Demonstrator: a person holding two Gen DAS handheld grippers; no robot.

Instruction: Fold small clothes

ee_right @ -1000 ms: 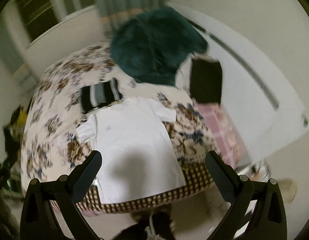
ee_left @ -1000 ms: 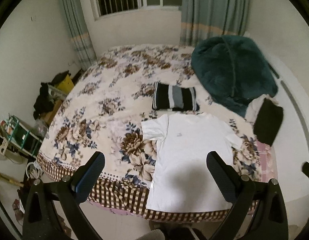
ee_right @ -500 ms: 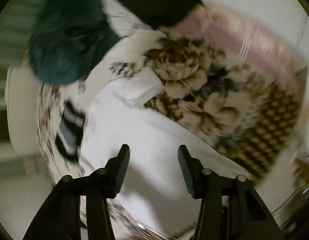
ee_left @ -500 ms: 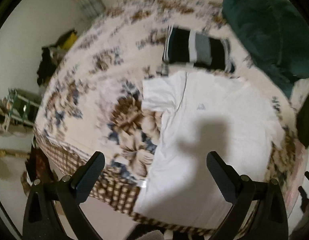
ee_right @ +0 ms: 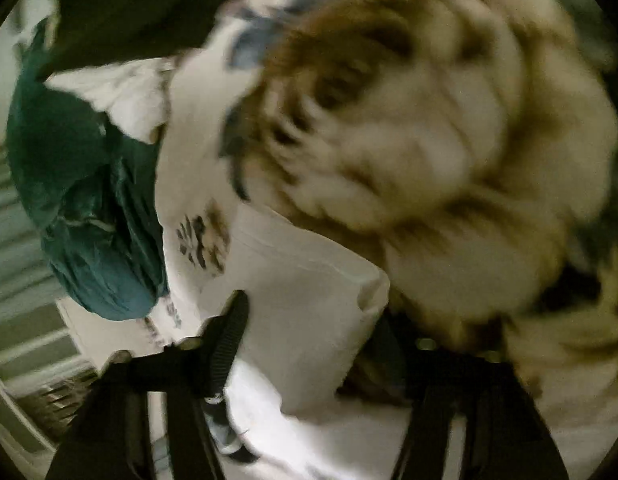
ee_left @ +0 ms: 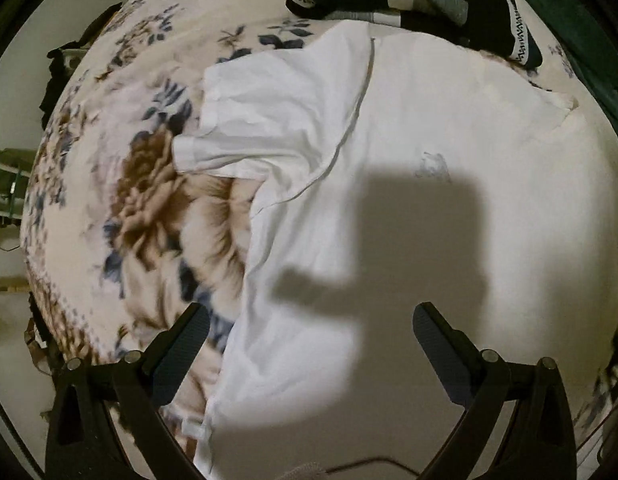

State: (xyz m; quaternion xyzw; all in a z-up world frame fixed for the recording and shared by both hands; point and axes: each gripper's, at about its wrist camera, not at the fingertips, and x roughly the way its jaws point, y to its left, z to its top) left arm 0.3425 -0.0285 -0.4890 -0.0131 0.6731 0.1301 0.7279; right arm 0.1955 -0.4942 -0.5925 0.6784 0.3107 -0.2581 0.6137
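Observation:
A white T-shirt (ee_left: 409, 152) lies flat on the floral bedspread (ee_left: 121, 184), its left sleeve (ee_left: 261, 120) spread out. My left gripper (ee_left: 309, 344) is open above the shirt's lower left part, with nothing between its fingers. In the blurred right wrist view my right gripper (ee_right: 321, 340) is down at the shirt's right sleeve (ee_right: 309, 284). Its left finger (ee_right: 229, 340) shows beside the sleeve cloth. The right finger is blurred against the bedspread (ee_right: 429, 140), and I cannot tell whether the fingers pinch the cloth.
A folded black, white and grey striped garment (ee_left: 413, 4) lies just beyond the shirt's collar. A dark green blanket (ee_right: 89, 200) is heaped at the far right of the bed, with a black cloth (ee_right: 141, 4) next to it.
Both grippers have dropped close to the bed. The left has come over the shirt's left side. The right has swung down to the right sleeve and its fingers have narrowed.

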